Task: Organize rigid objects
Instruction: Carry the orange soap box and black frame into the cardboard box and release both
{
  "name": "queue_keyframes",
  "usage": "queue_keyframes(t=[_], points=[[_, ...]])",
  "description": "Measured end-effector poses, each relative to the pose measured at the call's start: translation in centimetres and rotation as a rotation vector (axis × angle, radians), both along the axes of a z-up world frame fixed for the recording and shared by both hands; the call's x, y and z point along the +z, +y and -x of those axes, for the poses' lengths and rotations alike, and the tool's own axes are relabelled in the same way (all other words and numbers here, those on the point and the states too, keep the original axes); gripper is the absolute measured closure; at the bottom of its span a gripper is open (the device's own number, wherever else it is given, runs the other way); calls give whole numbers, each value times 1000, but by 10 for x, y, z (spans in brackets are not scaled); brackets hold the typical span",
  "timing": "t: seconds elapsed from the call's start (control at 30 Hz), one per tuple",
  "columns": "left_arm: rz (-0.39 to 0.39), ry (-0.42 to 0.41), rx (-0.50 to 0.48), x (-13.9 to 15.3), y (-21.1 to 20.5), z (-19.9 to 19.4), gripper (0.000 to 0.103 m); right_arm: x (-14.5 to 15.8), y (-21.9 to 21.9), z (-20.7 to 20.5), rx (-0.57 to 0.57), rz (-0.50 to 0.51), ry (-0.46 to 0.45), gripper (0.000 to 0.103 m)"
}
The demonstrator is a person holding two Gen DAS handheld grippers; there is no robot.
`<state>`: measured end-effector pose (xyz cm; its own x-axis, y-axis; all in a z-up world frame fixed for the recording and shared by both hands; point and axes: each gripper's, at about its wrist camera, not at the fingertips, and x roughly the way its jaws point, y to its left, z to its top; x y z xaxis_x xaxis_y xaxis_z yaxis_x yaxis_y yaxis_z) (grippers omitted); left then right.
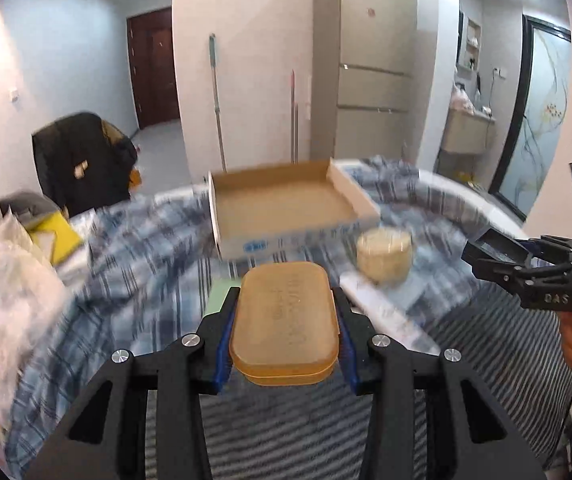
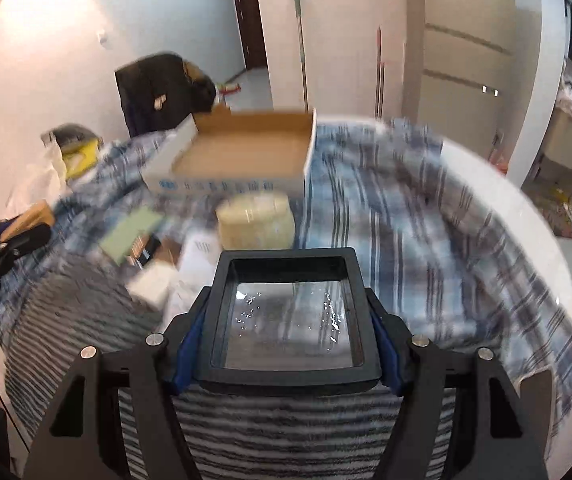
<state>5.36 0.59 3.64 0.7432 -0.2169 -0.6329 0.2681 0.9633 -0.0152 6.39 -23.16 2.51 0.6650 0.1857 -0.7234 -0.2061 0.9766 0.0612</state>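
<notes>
Grippers both loaded: left gripper (image 1: 283, 330) clamps the amber case (image 1: 283, 322), right gripper (image 2: 286, 320) clamps the black tray (image 2: 292, 312), probably headed for the cardboard box (image 1: 281, 204) ahead.

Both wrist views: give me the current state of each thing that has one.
Left gripper: shut on the amber rounded plastic case, held above the bed.
Right gripper: shut on the black rectangular clear-lidded box.
Shallow open cardboard box: open, nothing visible inside.
Round cream-coloured container: upright on the plaid blanket, in front of the cardboard box.
</notes>
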Motion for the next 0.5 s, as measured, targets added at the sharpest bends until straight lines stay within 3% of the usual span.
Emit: queue_keyframes(t=[0.27, 0.37, 0.5], points=[[89, -157, 111, 89, 2, -46, 58, 87, 25, -46, -30, -8, -151, 34], [105, -162, 131, 100, 1, -80, 58, 105, 36, -76, -56, -34, -176, 34], [140, -123, 159, 89, 3, -134, 58, 103, 46, -122, -93, -115, -153, 34]])
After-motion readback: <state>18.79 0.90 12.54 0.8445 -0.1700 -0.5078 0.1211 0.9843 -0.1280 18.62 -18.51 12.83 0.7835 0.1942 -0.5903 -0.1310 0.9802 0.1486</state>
